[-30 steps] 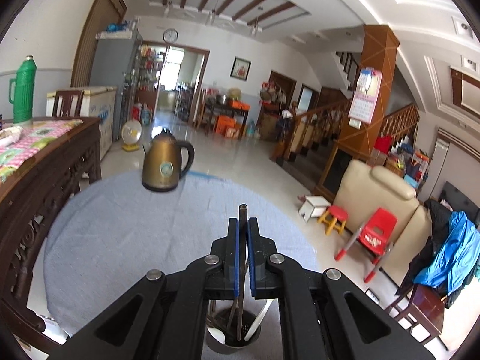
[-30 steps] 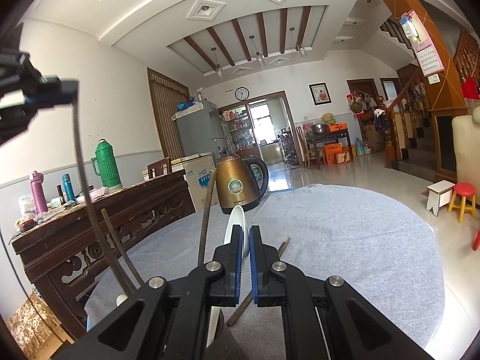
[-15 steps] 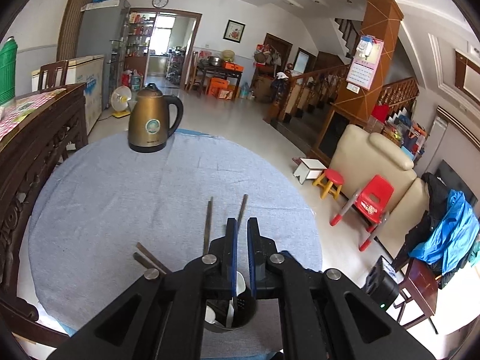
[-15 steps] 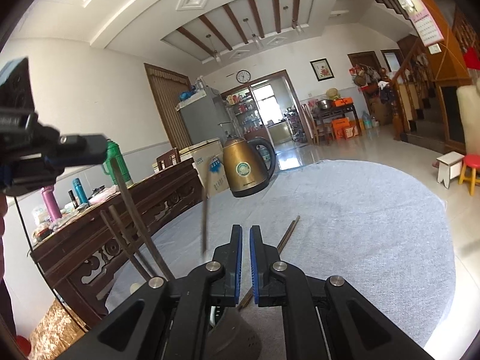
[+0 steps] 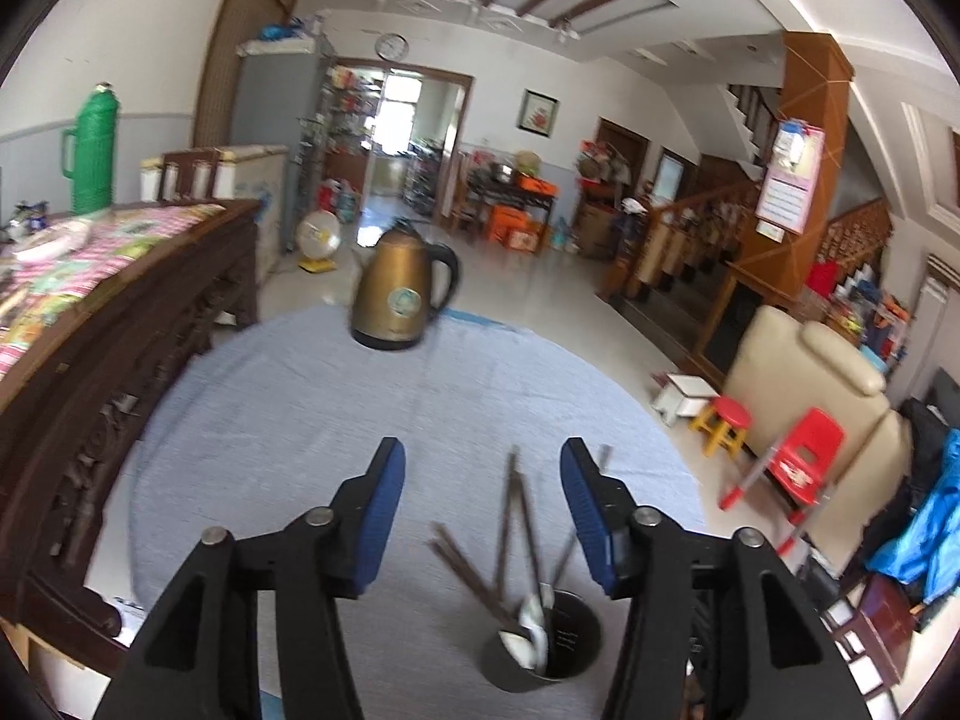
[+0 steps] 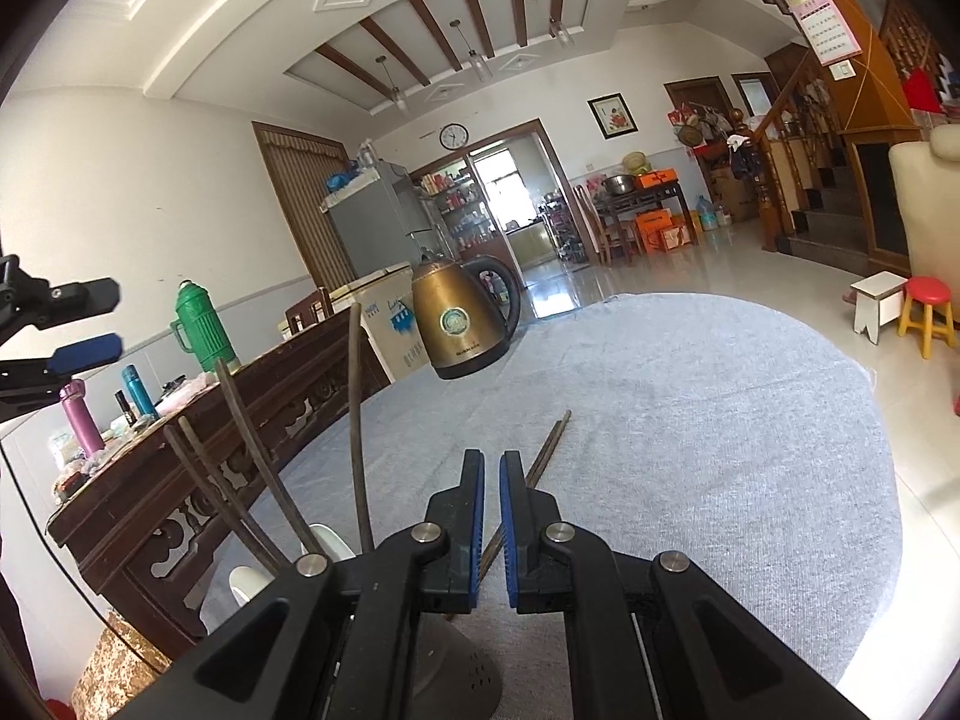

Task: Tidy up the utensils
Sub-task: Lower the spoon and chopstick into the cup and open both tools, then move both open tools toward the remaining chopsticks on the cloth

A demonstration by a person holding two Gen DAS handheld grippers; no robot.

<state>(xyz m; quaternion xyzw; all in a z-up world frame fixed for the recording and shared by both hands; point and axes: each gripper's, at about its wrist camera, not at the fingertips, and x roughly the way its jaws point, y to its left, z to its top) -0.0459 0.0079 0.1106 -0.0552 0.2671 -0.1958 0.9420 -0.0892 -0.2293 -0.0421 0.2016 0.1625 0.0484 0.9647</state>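
A dark utensil holder stands on the round grey-clothed table, holding several brown chopsticks and white spoons. My left gripper hovers above and behind the holder, its jaws opening with nothing between the blue pads. From the right wrist view the holder sits just under my right gripper, which is shut with nothing in it. The chopsticks and spoons rise to its left. One loose chopstick lies on the cloth beyond the fingertips. The left gripper shows at the far left edge.
A brass-coloured kettle stands at the table's far side. A dark carved sideboard with a green thermos and bottles runs close along the left. On the floor to the right are a cream sofa, red chair and small stools.
My left gripper was shut on a chopstick above the holder; it has let go, opened wide and drawn back. That chopstick now stands in the holder. The right gripper stays shut.
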